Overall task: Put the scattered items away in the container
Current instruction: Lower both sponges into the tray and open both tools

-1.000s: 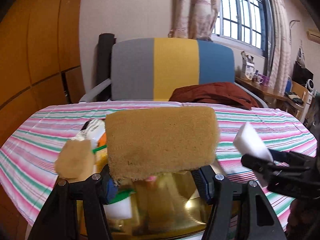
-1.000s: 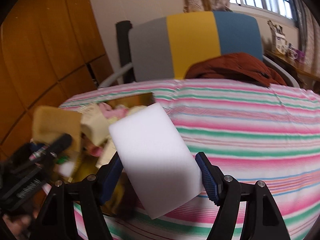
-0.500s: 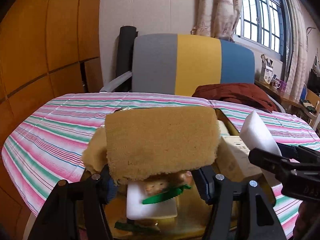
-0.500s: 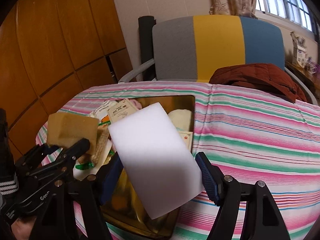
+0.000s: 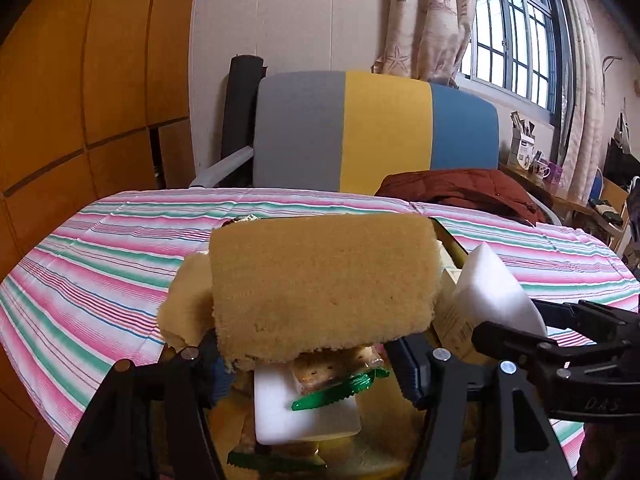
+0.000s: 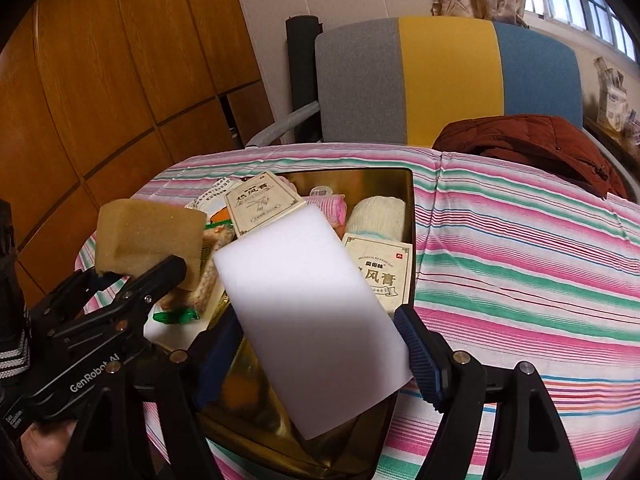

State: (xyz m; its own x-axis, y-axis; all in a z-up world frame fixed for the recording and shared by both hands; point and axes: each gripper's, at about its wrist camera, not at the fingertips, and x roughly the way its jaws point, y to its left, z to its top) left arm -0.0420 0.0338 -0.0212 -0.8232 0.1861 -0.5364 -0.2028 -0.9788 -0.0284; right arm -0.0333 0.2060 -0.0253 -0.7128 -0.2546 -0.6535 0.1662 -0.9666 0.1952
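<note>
My left gripper (image 5: pixel 310 360) is shut on a tan sponge (image 5: pixel 320 284), which hangs over the gold tin (image 6: pixel 411 216) on the striped table. My right gripper (image 6: pixel 316 352) has a white sponge (image 6: pixel 308 312) tilted between its blue pads, above the tin's near right corner. Its jaws are opening, with the pads still against the sponge. The tin holds two printed boxes (image 6: pixel 380 272), pink and cream rolled cloths (image 6: pixel 376 212), a white block (image 5: pixel 304 408) and green-edged snack packs. In the right wrist view the left gripper (image 6: pixel 132 276) and its tan sponge (image 6: pixel 148 236) are at the left.
A striped tablecloth (image 6: pixel 520 264) covers the table around the tin. Behind the table stands a grey, yellow and blue chair (image 5: pixel 376 132) with a red-brown jacket (image 5: pixel 460 192) on it. Wood panelling (image 5: pixel 80 80) is at the left, a cluttered desk (image 5: pixel 560 192) by the window at the right.
Both grippers have moved in over the tin with their sponges. The white sponge, earlier over the cloth to the tin's right, now hangs above its near right corner.
</note>
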